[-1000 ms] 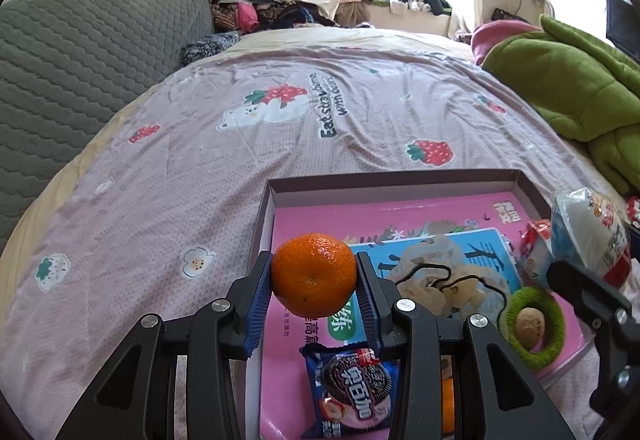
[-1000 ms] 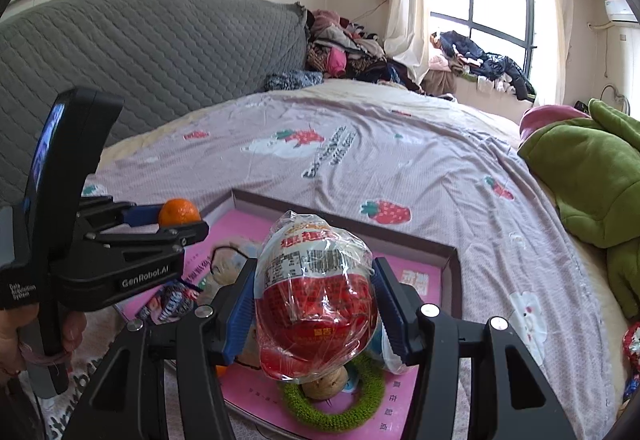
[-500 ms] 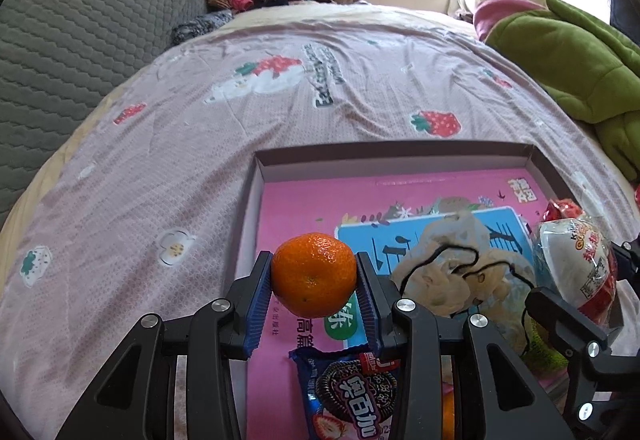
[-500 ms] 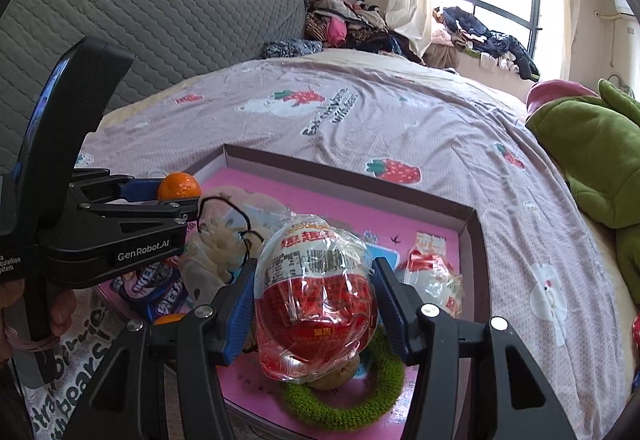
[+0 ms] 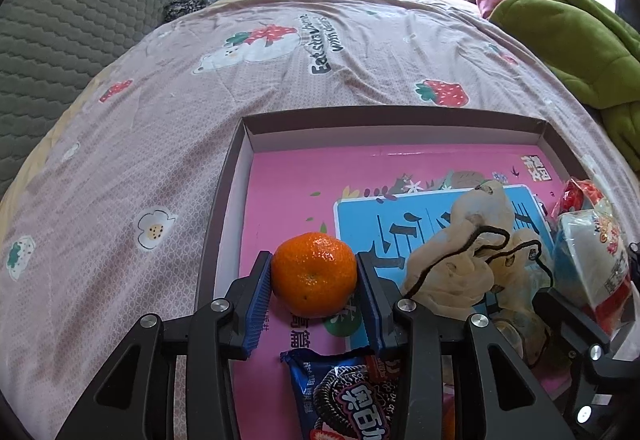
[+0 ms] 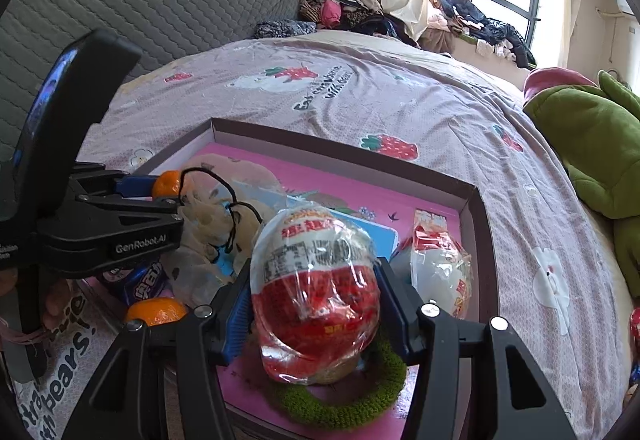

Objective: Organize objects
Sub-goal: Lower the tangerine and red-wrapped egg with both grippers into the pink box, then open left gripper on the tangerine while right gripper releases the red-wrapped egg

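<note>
Both tongs loaded over the pink tray on the bed.
The left gripper (image 5: pixel 314 286) pinches a glossy orange mandarin (image 5: pixel 314 280) above the tray (image 5: pixel 392 120); the right gripper (image 6: pixel 316 306) clamps a plastic-wrapped red-and-white egg (image 6: pixel 316 292) above a green ring (image 6: pixel 340 406).

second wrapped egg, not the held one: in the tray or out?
In. The second wrapped egg lies on the pink floor inside the tray, by its right wall.

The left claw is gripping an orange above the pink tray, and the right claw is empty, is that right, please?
Not quite: the right claw is not empty; it is shut on a wrapped chocolate egg, as the right wrist view shows. The left claw does grip the orange above the pink tray.
</note>
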Available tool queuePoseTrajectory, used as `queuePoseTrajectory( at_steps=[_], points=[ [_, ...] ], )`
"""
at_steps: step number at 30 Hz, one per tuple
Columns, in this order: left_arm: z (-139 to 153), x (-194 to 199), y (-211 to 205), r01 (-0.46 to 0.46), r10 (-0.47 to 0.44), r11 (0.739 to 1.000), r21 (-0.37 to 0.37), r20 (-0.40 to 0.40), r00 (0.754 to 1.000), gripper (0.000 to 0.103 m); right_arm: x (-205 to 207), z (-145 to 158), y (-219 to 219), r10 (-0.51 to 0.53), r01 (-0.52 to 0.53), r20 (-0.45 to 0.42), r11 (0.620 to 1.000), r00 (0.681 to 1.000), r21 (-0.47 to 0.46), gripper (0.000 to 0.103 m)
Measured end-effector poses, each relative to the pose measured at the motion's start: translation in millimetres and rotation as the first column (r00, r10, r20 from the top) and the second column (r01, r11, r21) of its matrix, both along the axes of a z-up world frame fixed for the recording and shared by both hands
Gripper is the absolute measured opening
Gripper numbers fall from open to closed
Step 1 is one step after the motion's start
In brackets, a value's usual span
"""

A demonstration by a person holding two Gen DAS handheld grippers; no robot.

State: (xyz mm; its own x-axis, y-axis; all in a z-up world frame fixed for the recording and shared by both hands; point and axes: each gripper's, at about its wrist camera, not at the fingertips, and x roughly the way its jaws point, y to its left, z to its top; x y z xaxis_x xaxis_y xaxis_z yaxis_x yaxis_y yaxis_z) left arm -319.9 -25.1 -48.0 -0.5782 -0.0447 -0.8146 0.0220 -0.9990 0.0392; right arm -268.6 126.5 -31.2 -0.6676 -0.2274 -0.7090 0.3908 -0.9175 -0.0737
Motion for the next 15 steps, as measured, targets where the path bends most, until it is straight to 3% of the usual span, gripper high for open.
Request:
queuePoseTrajectory(
  at_steps=[2,4,15],
  points=[
    [-1,-1,-1,0.004,-0.004,1.0,0.001,0.003,1.0,0.045,0,0,-1,-0.002,0.002,0.002,1.0,1.0,0.004,0.056],
    [-1,-2,-3,0.001,-0.001,1.0,0.008,0.006,1.0,0.057,0,1,-1,-0.006,0.006,0.007,1.0,1.0,0.003,0.056],
    [18,6,-8,-0.01,0.011,0.999,0.041,-0.035,0.999,0.066,1,7,3,-0.024,0.025,0.026,1.0,0.999,-0.01,0.061]
  ],
)
